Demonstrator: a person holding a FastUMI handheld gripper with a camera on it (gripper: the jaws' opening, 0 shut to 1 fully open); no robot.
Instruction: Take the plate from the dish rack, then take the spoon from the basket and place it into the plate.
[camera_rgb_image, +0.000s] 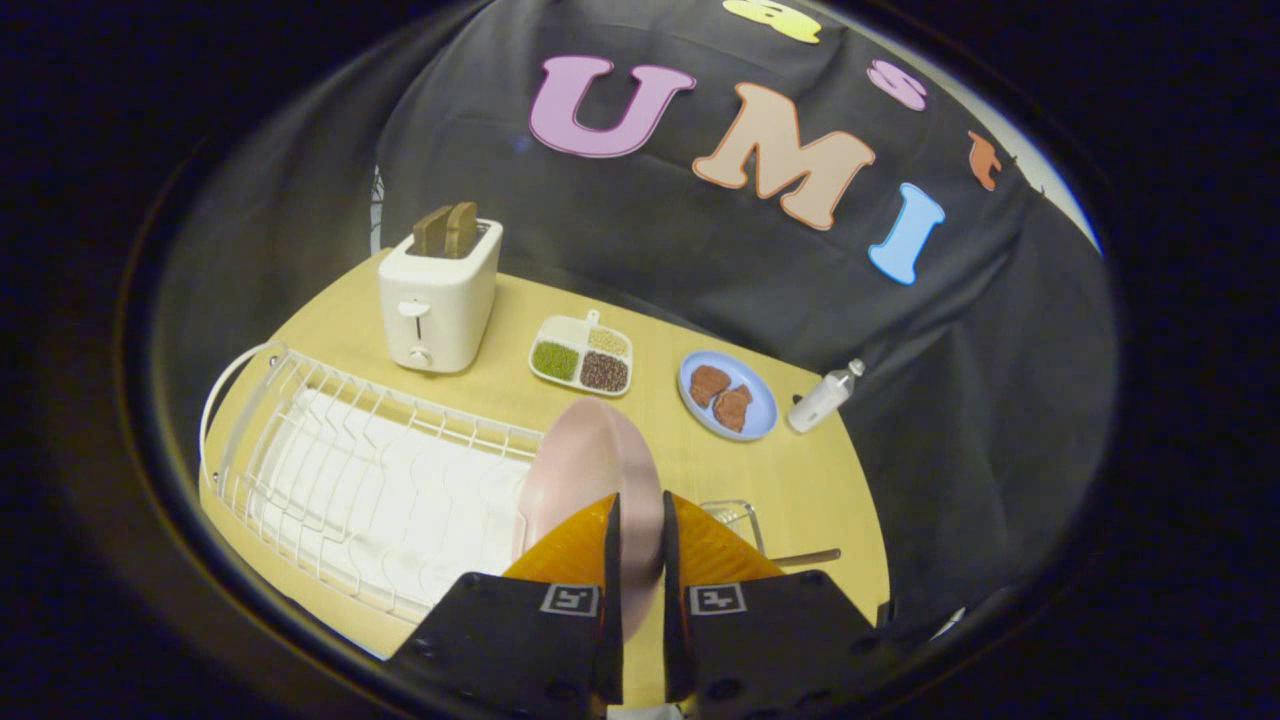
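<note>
A pink plate (585, 470) stands on edge between my fingers, and my gripper (638, 525) is shut on its rim. The plate is held above the right end of the white wire dish rack (350, 470), clear of its slots. To the right of my fingers, part of a wire basket (738, 515) shows, and a spoon handle (808, 556) pokes out from behind the right finger. The rest of the spoon is hidden by my gripper.
On the wooden table beyond the rack stand a white toaster (440, 295) with two slices in it, a divided dish of beans (582, 355), a blue plate with meat pieces (728, 396) and a small white bottle (824, 397) lying near the table's right edge.
</note>
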